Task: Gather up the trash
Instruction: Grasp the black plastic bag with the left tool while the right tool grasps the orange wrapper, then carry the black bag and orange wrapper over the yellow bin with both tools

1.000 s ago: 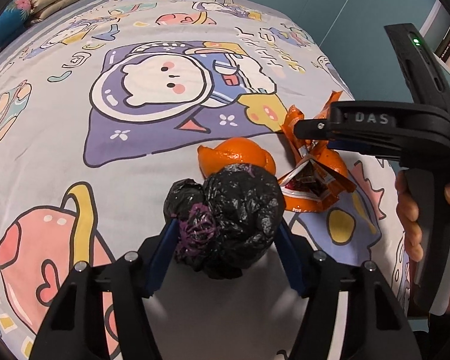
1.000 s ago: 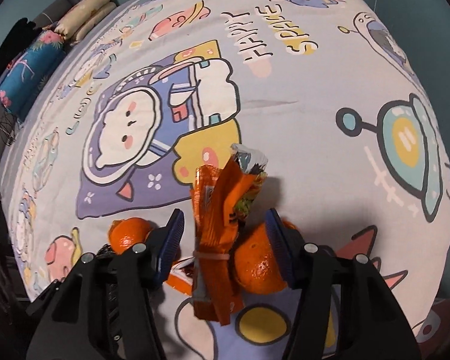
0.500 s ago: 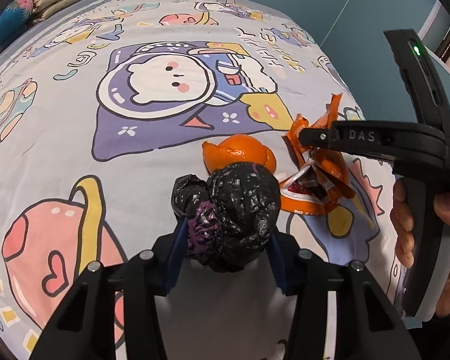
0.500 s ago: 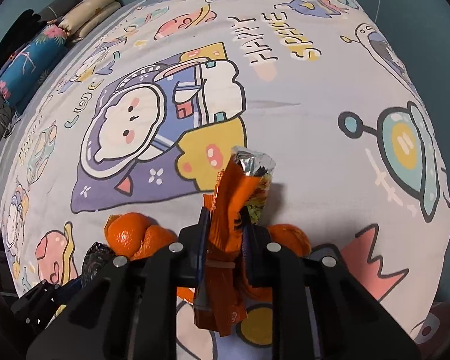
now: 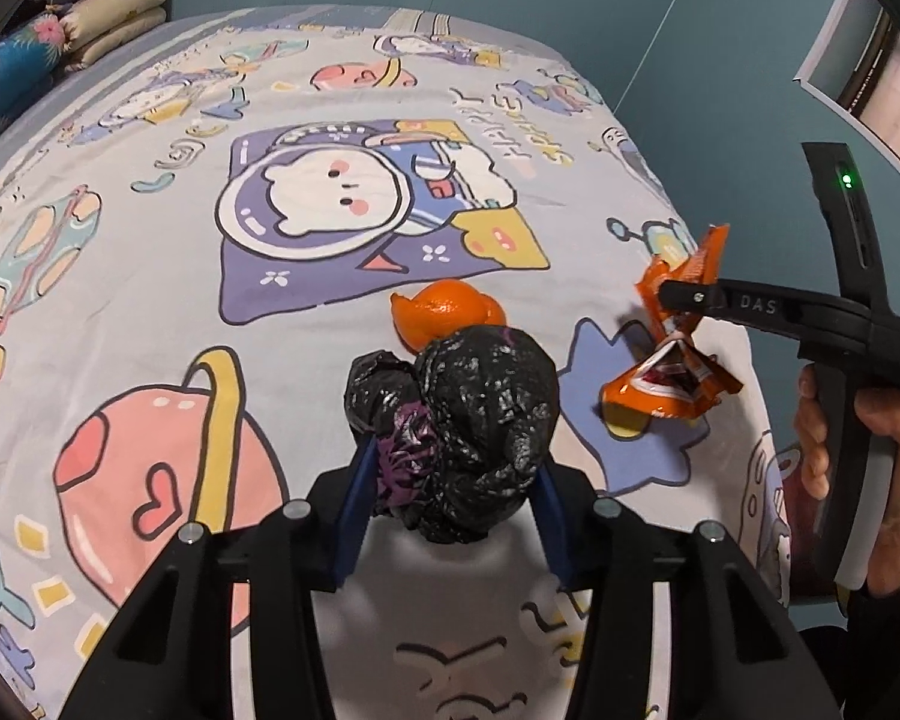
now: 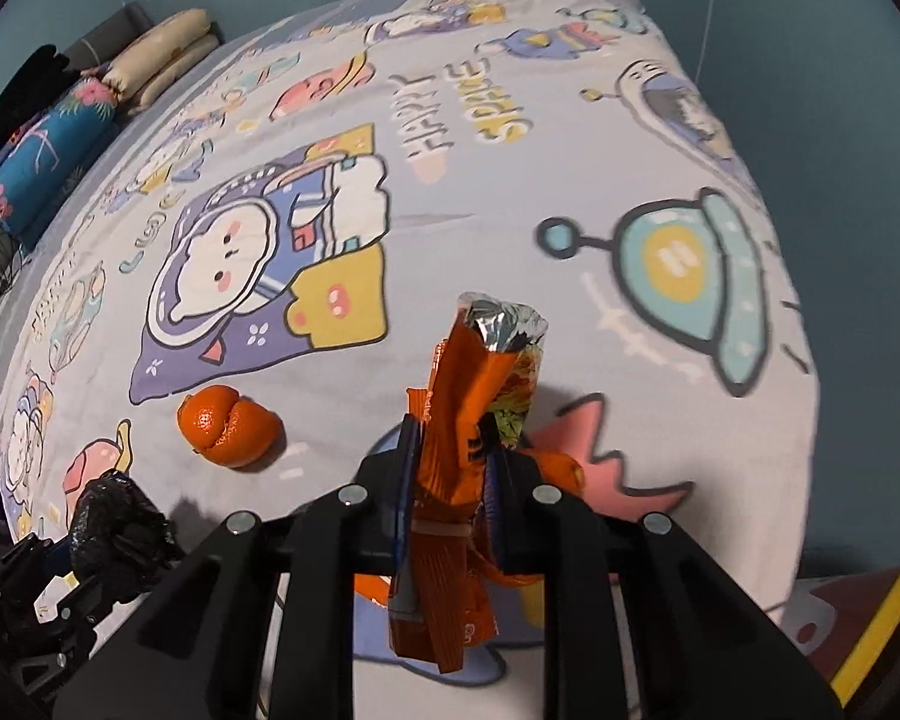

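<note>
My left gripper (image 5: 450,468) is shut on a crumpled black plastic bag (image 5: 480,414), held a little above the cartoon-print bedsheet (image 5: 150,276). Just beyond the bag an orange peel (image 5: 444,312) lies on the sheet. To the right, my right gripper (image 5: 669,297) pinches an orange snack wrapper (image 5: 672,378) that hangs free of the bed. In the right wrist view my right gripper (image 6: 450,450) is shut on the wrapper (image 6: 480,384), whose foil mouth points up. The orange peel (image 6: 228,426) lies to the left, and a second orange piece (image 6: 561,468) shows behind the right finger. The black bag (image 6: 117,516) is at lower left.
Folded pillows (image 5: 114,6) are stacked at the bed's far left corner, pillows (image 6: 42,162) in the other view too. The bed's right edge drops off beside a teal wall (image 5: 720,60). A person's hand (image 5: 834,420) grips the right gripper's handle.
Both grippers' jaws have closed, the left on the black bag and the right on the orange wrapper. Both then rose and pulled back, lifting their loads off the sheet.
</note>
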Available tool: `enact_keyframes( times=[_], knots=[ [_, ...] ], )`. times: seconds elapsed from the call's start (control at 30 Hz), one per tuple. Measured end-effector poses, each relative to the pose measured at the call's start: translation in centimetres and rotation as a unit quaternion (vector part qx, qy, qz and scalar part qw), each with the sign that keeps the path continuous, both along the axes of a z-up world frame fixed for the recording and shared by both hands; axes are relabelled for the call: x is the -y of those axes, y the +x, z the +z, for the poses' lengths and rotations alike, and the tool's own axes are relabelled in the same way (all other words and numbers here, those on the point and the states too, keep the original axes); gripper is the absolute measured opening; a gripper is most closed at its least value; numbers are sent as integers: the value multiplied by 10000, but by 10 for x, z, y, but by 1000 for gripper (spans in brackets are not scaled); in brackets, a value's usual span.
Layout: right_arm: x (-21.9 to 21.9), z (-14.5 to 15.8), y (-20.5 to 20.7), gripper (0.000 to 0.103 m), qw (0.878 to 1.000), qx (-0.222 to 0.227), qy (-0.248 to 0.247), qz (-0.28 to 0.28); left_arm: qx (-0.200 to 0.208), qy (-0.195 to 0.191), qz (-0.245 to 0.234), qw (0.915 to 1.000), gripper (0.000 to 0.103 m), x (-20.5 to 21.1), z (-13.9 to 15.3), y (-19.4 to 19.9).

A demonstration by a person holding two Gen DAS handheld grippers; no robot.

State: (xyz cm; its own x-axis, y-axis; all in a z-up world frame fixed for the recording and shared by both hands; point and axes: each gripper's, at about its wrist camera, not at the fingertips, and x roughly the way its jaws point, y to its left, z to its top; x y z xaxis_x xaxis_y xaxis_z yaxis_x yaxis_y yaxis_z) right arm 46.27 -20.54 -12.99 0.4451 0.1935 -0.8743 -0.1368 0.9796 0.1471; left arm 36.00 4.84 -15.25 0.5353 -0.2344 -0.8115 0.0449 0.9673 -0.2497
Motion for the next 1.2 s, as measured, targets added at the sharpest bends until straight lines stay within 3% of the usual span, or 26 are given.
enact_keyframes(
  times=[0.67,0.93,1.2],
  knots=[
    [54,117,-75,18,9942,909,533,-223,810,85,52,9967,45,8,86,-50],
    [95,156,-123,18,9899,1267,554,-298,1070,5,-219,9940,45,46,116,-72],
    [153,173,-166,18,9861,1474,482,-594,1298,-112,-744,9887,45,107,139,-86]
  ],
)
